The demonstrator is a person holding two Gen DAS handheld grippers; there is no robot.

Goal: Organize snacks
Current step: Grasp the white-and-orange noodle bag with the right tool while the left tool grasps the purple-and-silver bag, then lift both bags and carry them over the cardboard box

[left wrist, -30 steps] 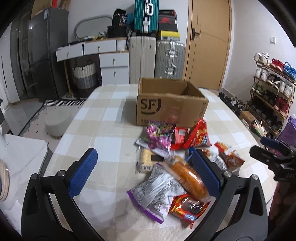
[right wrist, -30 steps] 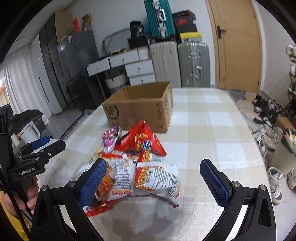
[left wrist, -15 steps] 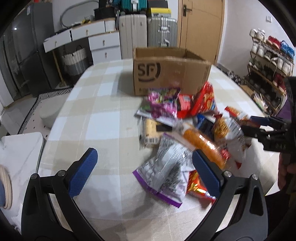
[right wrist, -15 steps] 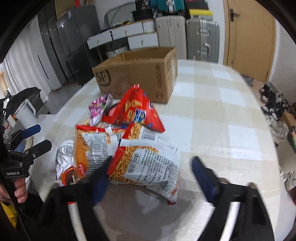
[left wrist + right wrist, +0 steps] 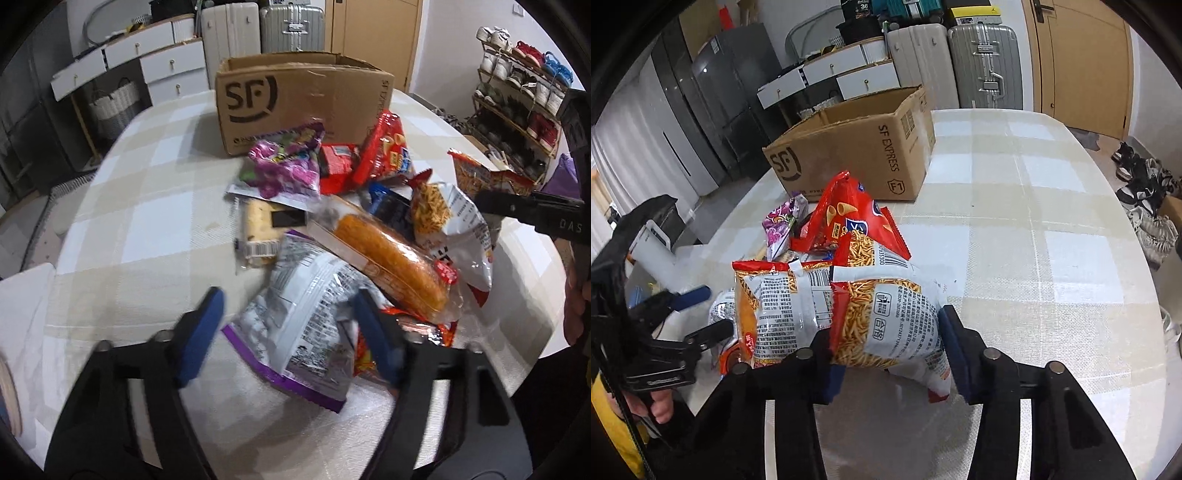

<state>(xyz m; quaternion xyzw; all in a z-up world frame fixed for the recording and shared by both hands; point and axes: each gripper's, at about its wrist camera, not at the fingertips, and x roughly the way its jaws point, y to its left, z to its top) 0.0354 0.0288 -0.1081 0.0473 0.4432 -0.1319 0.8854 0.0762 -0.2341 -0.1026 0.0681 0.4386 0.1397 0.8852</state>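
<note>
A pile of snack bags lies on the checked table in front of an open SF cardboard box (image 5: pixel 303 99), which also shows in the right wrist view (image 5: pixel 849 155). My left gripper (image 5: pixel 291 332) straddles a white and purple bag (image 5: pixel 306 325), its jaws closing in but still apart. My right gripper (image 5: pixel 894 350) has its jaws pressed on both sides of a white and red noodle-snack bag (image 5: pixel 886 314). A wrapped orange bread (image 5: pixel 388 251), a purple candy bag (image 5: pixel 288 166) and a red chip bag (image 5: pixel 849 218) lie in the pile.
The table edge (image 5: pixel 1137 258) curves on the right, with shoes on the floor beyond. Suitcases (image 5: pixel 982 62) and white drawers (image 5: pixel 147 66) stand behind the box. A shoe rack (image 5: pixel 517 96) is at the right.
Both grippers moved forward and down to the pile. The left jaws narrowed around the white and purple bag. The right jaws closed onto the noodle-snack bag.
</note>
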